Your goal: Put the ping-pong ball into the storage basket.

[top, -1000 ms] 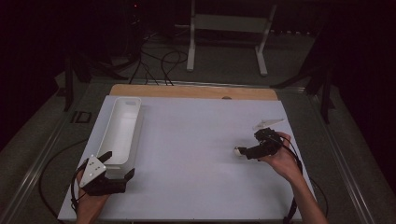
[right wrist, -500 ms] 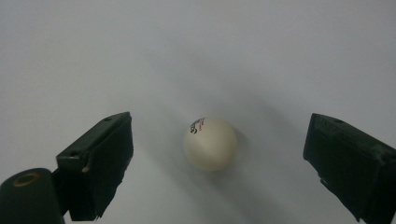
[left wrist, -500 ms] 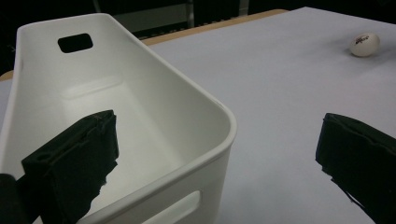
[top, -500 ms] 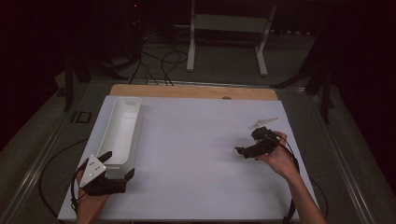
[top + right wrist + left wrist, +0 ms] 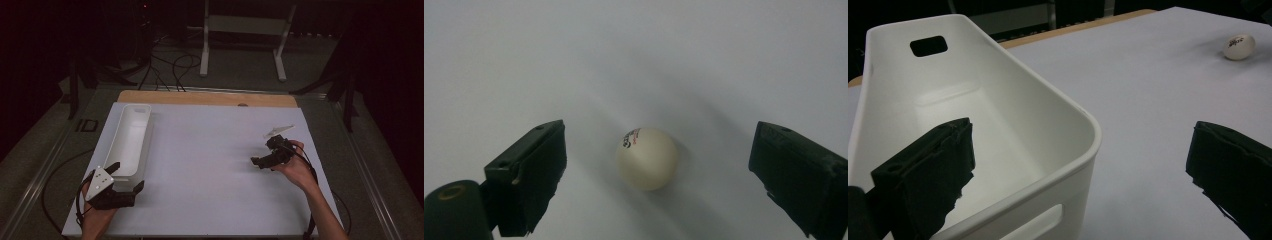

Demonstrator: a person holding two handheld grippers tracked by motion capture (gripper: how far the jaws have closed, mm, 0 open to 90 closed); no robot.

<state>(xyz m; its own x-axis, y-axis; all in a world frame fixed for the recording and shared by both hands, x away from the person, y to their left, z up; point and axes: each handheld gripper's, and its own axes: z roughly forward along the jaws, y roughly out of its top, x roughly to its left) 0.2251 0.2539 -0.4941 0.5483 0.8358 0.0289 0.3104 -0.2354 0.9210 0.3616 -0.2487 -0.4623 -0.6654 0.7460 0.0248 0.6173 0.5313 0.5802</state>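
A white ping-pong ball (image 5: 647, 157) with a small printed mark lies on the white table sheet, between the wide-apart jaws of my right gripper (image 5: 659, 172), touching neither. In the high view that right gripper (image 5: 260, 159) points left at the table's right side, held in a hand. A long white bin (image 5: 130, 140) with handle slots stands along the left side. My left gripper (image 5: 128, 176) is open at the bin's near end. From the left gripper (image 5: 1078, 170), one jaw is inside the empty bin (image 5: 973, 125) and the other outside; the ball (image 5: 1239, 46) lies far off.
The white sheet (image 5: 210, 165) covers most of the table, and a wooden strip (image 5: 205, 97) shows along its far edge. Beyond the table stand a white frame (image 5: 240, 50) and loose cables (image 5: 170, 65) on a dark floor. Cables trail from both grippers.
The right gripper has shifted slightly to the left, closing in around the ball. The left gripper and the bin have stayed put.
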